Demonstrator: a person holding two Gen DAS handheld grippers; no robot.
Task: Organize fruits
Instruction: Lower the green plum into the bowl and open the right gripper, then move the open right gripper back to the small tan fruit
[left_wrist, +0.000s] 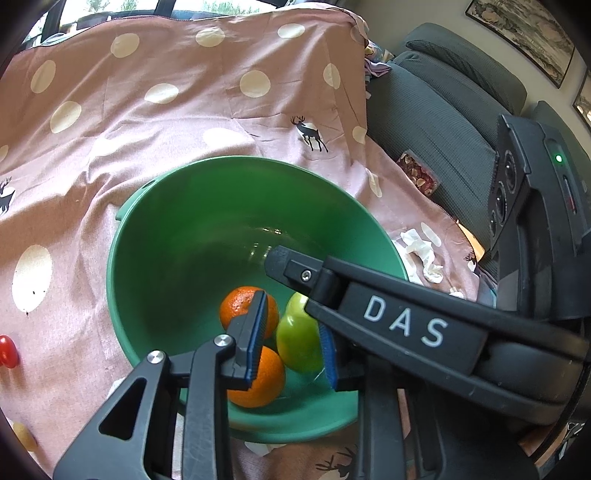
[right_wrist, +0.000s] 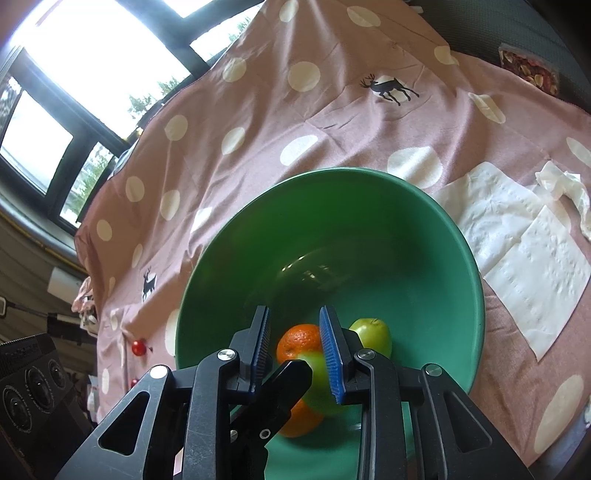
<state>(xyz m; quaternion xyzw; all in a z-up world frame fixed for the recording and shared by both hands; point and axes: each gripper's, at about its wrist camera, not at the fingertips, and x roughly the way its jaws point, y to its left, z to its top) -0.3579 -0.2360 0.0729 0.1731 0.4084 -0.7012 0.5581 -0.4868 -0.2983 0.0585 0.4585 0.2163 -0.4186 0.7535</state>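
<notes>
While both grippers hang over the green bowl, the fruit sits low in its bottom: two oranges, one farther in and one nearer, with a green apple beside them, touching. From the right wrist view a second green apple shows behind the first (only one orange top is clear there). The left gripper is at its narrowest, its blue pads standing apart with nothing pressed between them; the fruit lies below and beyond. The right gripper is nearly closed too, and its pads grip no fruit. The bowl rests on a pink dotted cloth printed with deer. A small red fruit lies on the cloth, well apart from the bowl. White paper napkins lie beside the bowl's right edge.
</notes>
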